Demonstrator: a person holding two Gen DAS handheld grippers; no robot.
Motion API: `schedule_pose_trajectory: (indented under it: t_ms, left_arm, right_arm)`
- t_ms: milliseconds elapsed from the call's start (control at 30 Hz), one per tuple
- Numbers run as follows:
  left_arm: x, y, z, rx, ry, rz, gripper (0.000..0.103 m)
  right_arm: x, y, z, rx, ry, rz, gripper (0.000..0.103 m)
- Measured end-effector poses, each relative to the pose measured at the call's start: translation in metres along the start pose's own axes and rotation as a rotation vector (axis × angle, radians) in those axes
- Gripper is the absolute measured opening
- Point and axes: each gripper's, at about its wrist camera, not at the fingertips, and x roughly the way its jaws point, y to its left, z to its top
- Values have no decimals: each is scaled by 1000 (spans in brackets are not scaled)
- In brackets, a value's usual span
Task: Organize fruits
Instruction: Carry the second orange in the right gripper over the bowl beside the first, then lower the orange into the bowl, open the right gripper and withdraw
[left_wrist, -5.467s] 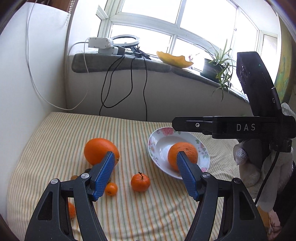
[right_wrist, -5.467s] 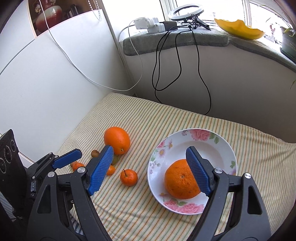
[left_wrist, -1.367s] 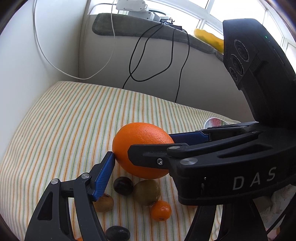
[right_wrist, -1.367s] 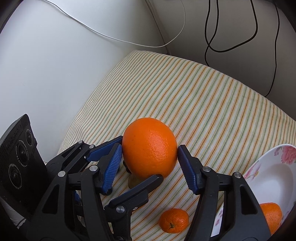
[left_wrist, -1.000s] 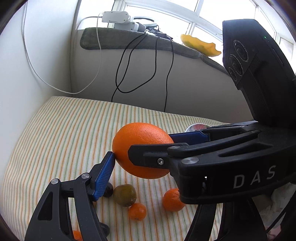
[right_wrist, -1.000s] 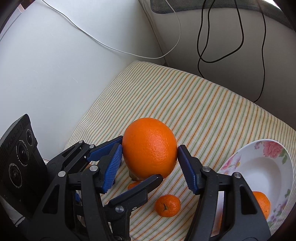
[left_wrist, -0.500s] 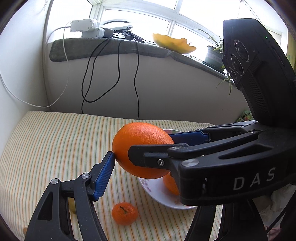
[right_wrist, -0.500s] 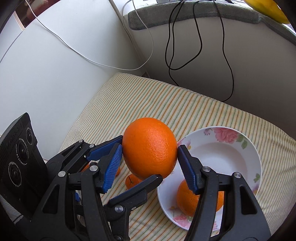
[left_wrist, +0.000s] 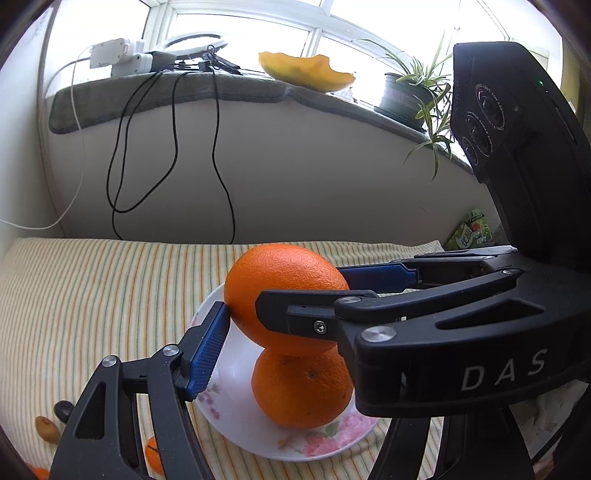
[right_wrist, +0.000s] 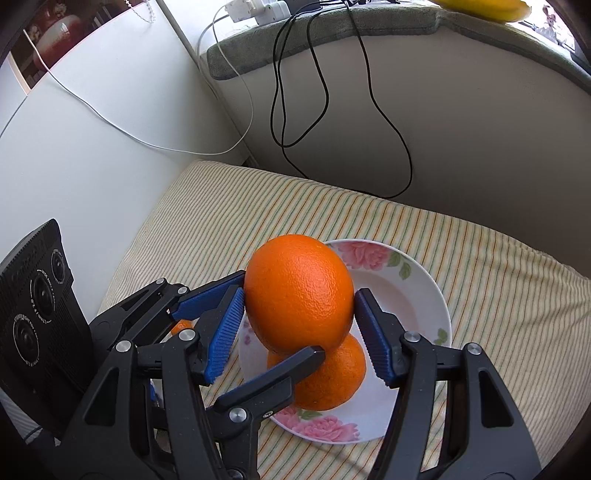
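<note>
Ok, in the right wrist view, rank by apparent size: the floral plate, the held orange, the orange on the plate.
1. Floral plate.
2. Held orange.
3. Orange on the plate, though it's partly hidden and farther from the camera, so the two oranges may really match.

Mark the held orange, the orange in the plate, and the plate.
held orange (right_wrist: 299, 291), right wrist view, middle of its peel
plate orange (left_wrist: 301, 387), left wrist view, front face
plate (right_wrist: 424, 291), right wrist view, bare far rim

I observe both grippers clamping one large orange directly above a second orange lying in the floral plate on striped cloth
</note>
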Motion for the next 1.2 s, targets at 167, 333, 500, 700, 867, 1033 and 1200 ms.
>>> schedule_pose_trajectory:
  t_ms: [167, 333, 500, 700, 867, 1033, 1200]
  left_arm:
    - [12, -11, 4, 16, 16, -14, 68]
    - [22, -21, 8, 29, 23, -27, 68]
    - [32, -32, 8, 40, 38, -47, 68]
    - [39, -41, 4, 51, 52, -55, 68]
    - [42, -44, 4, 59, 60, -52, 68]
    - [42, -44, 5, 69, 67, -43, 67]
    - [41, -51, 7, 84, 62, -44, 67]
  right_arm:
    - [-2, -17, -1, 24, -8, -9, 65]
    - [-9, -32, -4, 48, -23, -16, 65]
    - [-16, -46, -9, 69, -27, -32, 65]
    - [-16, -62, -16, 87, -22, -38, 65]
    - [-16, -70, -20, 95, -22, -37, 65]
    - [-12, -73, -21, 102, -19, -32, 65]
    - [-8, -71, -23, 93, -8, -54, 65]
